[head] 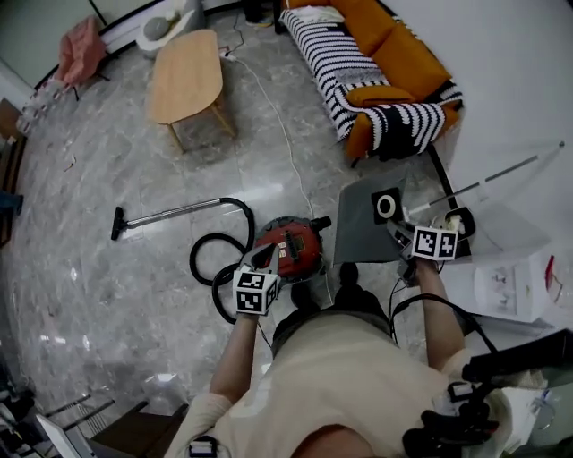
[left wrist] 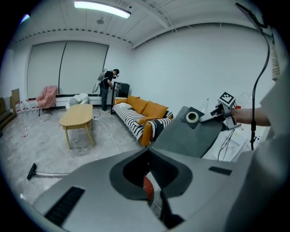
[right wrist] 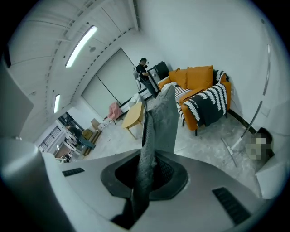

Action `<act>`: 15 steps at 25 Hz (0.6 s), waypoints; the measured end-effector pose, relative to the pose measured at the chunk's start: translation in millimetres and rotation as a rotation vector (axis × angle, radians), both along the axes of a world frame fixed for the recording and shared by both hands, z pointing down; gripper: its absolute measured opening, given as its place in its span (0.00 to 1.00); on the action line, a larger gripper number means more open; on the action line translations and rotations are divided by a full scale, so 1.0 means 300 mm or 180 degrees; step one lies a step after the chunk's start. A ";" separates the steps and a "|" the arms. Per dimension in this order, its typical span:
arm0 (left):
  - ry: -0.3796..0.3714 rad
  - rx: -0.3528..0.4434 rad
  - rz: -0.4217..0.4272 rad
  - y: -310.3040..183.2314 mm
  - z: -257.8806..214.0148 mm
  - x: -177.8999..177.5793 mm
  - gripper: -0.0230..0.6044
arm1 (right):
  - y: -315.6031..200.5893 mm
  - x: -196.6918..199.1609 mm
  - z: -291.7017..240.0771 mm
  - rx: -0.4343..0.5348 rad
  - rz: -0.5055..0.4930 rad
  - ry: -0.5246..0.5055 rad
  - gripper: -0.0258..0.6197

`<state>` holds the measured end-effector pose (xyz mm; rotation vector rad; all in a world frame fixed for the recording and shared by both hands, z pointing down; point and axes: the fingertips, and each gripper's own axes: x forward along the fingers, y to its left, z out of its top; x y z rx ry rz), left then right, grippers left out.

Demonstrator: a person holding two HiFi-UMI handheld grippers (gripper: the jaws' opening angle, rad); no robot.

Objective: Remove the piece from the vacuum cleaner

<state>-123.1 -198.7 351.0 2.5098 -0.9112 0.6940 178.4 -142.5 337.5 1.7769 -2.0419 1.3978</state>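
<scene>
Marble floor (head: pixel 107 295), sofa (head: pixel 394 54) behind. Grey dust bag (head: pixel 369 224) is pinched by right gripper (head: pixel 401 234), held clear of red vacuum cleaner (head: pixel 288 248). Left gripper (head: pixel 267 259) is closed tight on nothing, parked over vacuum cleaner, probably for steadying.

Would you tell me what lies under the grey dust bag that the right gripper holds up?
Grey floor shows around the dust bag; the red vacuum cleaner sits beside it. The bag hides whatever lies directly beneath.

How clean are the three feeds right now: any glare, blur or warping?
Head view: sharp, light glare on the floor beyond the vacuum cleaner. Left gripper view: fisheye, dark corners, bright ceiling light. Right gripper view: tilted, fisheye, grey bag blocks the centre.
</scene>
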 end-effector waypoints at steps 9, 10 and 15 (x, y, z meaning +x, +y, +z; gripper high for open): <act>-0.0183 0.0081 0.0023 0.047 -0.032 0.057 0.04 | -0.045 -0.032 -0.049 0.0290 -0.0023 -0.0674 0.08; -0.0202 0.0086 0.0028 0.055 -0.040 0.069 0.04 | -0.040 -0.030 -0.060 0.0332 -0.0027 -0.0735 0.08; -0.0306 0.0165 0.0164 0.144 -0.065 0.214 0.04 | 0.031 0.045 -0.098 0.0548 -0.0036 -0.1014 0.08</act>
